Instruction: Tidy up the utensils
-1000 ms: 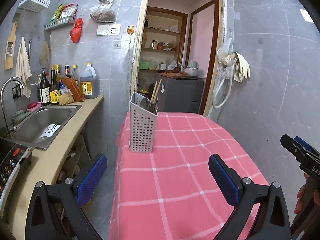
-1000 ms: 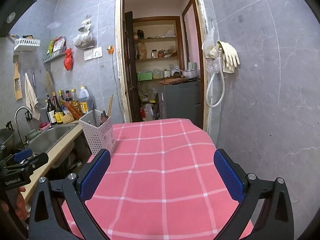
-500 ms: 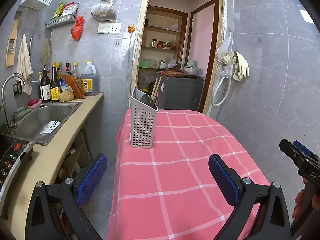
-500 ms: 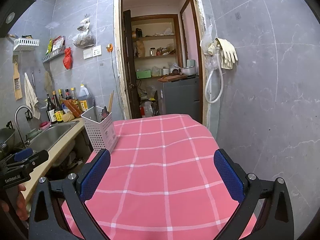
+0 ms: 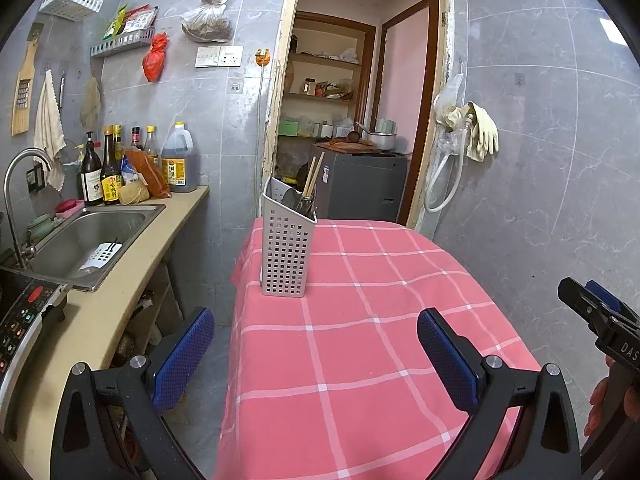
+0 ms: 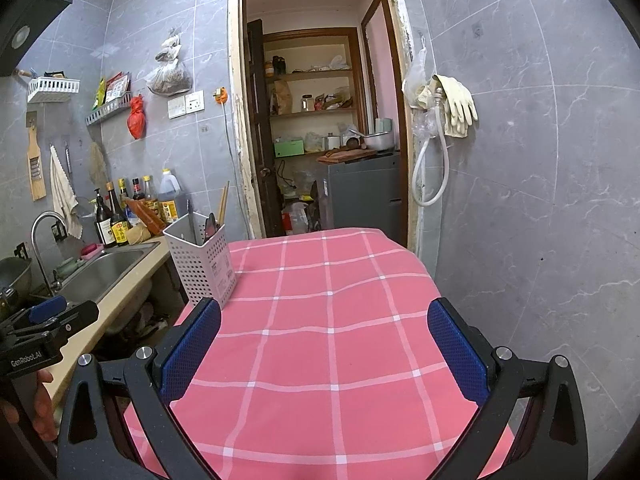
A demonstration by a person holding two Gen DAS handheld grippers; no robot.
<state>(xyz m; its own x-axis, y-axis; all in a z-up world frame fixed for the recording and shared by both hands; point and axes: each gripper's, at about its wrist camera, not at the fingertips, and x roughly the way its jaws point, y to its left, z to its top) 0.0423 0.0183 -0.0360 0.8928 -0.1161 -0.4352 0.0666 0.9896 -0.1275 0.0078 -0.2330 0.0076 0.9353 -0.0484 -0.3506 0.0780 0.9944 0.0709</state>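
Left wrist view shows the left gripper (image 5: 316,352) released, its two blue pads wide apart and holding nothing, above the near part of a worktop with a pink checked cloth (image 5: 360,340). A grey perforated holder (image 5: 288,248) stands upright on the cloth near its far left corner, well apart from the gripper. In the holder there are wooden chopsticks (image 5: 311,178) that lean to the right, and beside them some metal utensils (image 5: 294,200), dark and too small to tell one from another. At the right edge of this view a part of the right gripper (image 5: 600,320) is visible, held by a hand (image 5: 600,404).

Right wrist view shows the right gripper (image 6: 324,350) also released, pads wide apart, nothing between them, over the same cloth (image 6: 328,320). The holder (image 6: 202,260) stands to the left, just behind the left pad in the picture, with the chopsticks (image 6: 223,204) rising from it. The left gripper (image 6: 48,332) appears at the left edge, with fingers (image 6: 42,400) under it.

To the left of the cloth there is a beige counter (image 5: 120,300) with a steel sink (image 5: 84,240) and a tap (image 5: 16,200). Bottles (image 5: 108,168) stand behind the sink against the grey tiled wall. Behind the worktop an open doorway (image 6: 320,128) shows shelves, and rubber gloves (image 6: 456,106) hang on the wall at its right
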